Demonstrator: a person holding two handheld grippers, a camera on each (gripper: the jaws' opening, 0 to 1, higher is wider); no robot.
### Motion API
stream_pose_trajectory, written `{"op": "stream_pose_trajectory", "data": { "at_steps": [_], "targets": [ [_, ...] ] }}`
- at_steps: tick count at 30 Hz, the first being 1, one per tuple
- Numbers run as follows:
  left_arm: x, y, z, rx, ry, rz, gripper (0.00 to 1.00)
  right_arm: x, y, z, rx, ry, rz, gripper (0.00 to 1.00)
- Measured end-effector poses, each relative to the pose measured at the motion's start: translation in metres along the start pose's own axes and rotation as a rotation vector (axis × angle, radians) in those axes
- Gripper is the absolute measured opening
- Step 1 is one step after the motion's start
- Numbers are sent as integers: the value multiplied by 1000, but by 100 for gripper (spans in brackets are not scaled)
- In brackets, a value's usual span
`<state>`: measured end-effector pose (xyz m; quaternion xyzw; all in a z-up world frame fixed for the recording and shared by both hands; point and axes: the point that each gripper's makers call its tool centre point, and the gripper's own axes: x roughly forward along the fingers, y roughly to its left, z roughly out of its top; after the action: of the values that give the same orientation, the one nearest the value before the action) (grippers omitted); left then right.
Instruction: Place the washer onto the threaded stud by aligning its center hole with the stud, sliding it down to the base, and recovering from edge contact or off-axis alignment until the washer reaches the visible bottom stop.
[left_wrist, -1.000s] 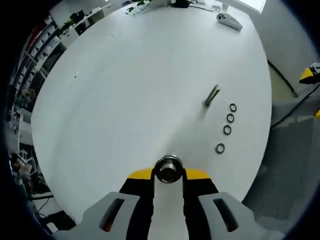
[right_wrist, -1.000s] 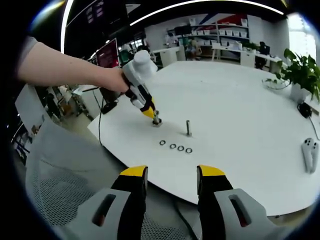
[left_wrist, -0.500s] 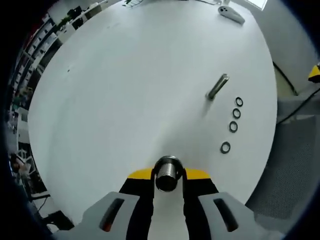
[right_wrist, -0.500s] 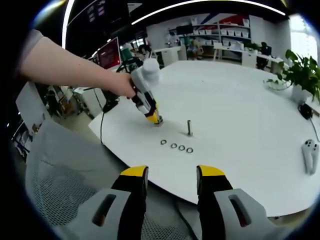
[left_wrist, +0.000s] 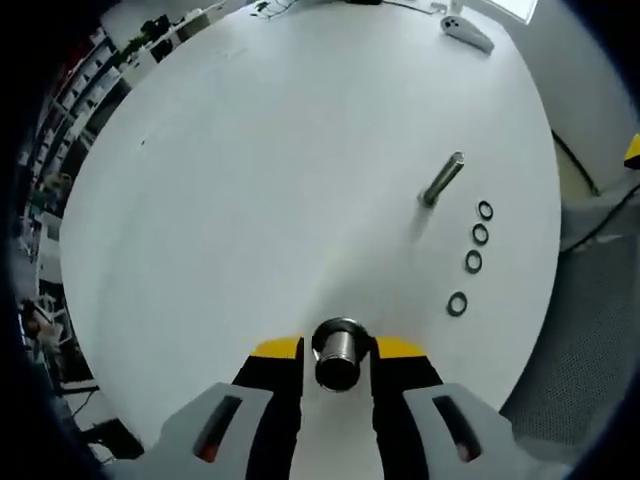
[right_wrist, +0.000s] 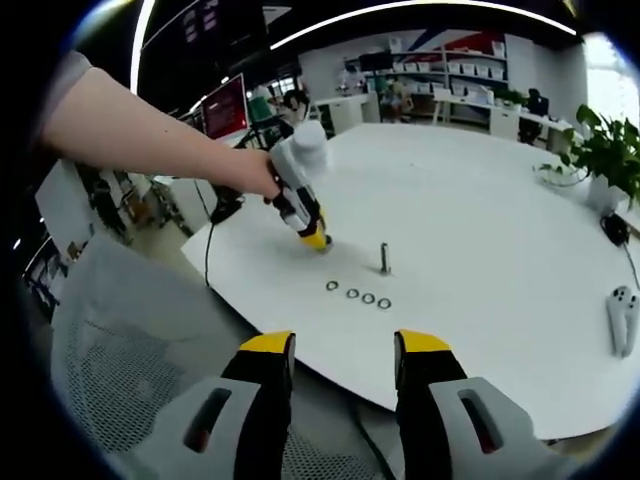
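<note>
Left gripper (left_wrist: 340, 352) fingers clamped on a short metal cylinder, at the desk (left_wrist: 250, 180) surface. Right gripper (right_wrist: 343, 350) fingers apart — empty, off the desk edge. Four washers (left_wrist: 471, 255) lie beside the upright stud (left_wrist: 441, 181). Risk: off-axis washer catching on the threads.

In the left gripper view, the metal cylinder (left_wrist: 340, 352) hid its own base between the jaws. In the right gripper view, the four washers (right_wrist: 358, 294) were too small to show details, and the stud (right_wrist: 384, 258) showed no visible thread.
</note>
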<state>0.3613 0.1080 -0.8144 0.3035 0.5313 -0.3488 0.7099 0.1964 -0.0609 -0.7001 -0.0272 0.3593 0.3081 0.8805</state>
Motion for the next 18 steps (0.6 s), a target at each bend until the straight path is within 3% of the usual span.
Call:
{"op": "stream_pose_trajectory", "data": {
  "at_steps": [5,12,18],
  "targets": [
    [-11,-2,-5,-3,-14,17,29,1,4,0,-8,3,19,42],
    [-31,-3,-23,-98,-33,43,29,1,7,1,-21,-4,33,42],
    [-54,-5,-24,-187,-133,61,29,1,5,1,-10,-5,25,42]
  ]
}}
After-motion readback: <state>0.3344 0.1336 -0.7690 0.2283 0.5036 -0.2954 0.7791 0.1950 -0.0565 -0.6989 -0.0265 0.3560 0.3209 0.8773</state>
